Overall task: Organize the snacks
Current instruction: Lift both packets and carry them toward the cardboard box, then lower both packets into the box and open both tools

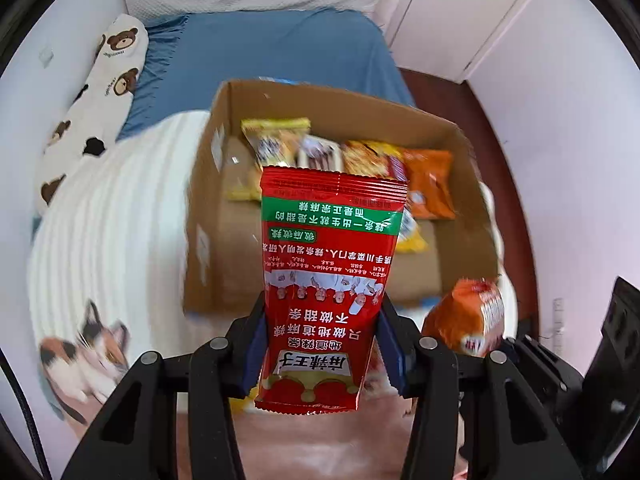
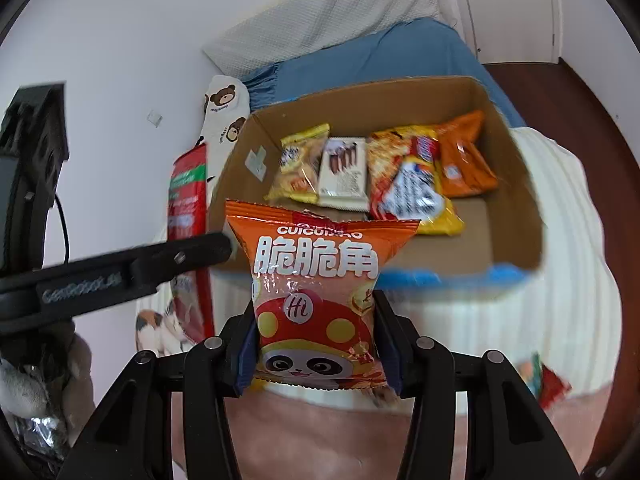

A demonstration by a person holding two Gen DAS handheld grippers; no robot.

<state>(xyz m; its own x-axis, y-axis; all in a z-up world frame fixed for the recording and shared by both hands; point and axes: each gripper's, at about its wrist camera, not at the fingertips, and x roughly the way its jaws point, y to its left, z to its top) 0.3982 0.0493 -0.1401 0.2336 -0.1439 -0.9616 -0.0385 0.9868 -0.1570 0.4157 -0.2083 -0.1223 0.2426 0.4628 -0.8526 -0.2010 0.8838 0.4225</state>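
Note:
My left gripper is shut on a red snack packet with a green band, held upright in front of the cardboard box. The right gripper is shut on an orange snack bag with a panda picture, also raised before the box. Several snack packs lie in a row at the box's far side: a yellow one, a white one, an orange one. In the left wrist view the orange bag shows at lower right; the red packet shows at left in the right wrist view.
The box sits on a white ribbed blanket with a cat print on a bed with a blue sheet. A bear-print pillow lies along the wall. A loose red packet lies on the blanket at right. Dark wood floor borders the bed.

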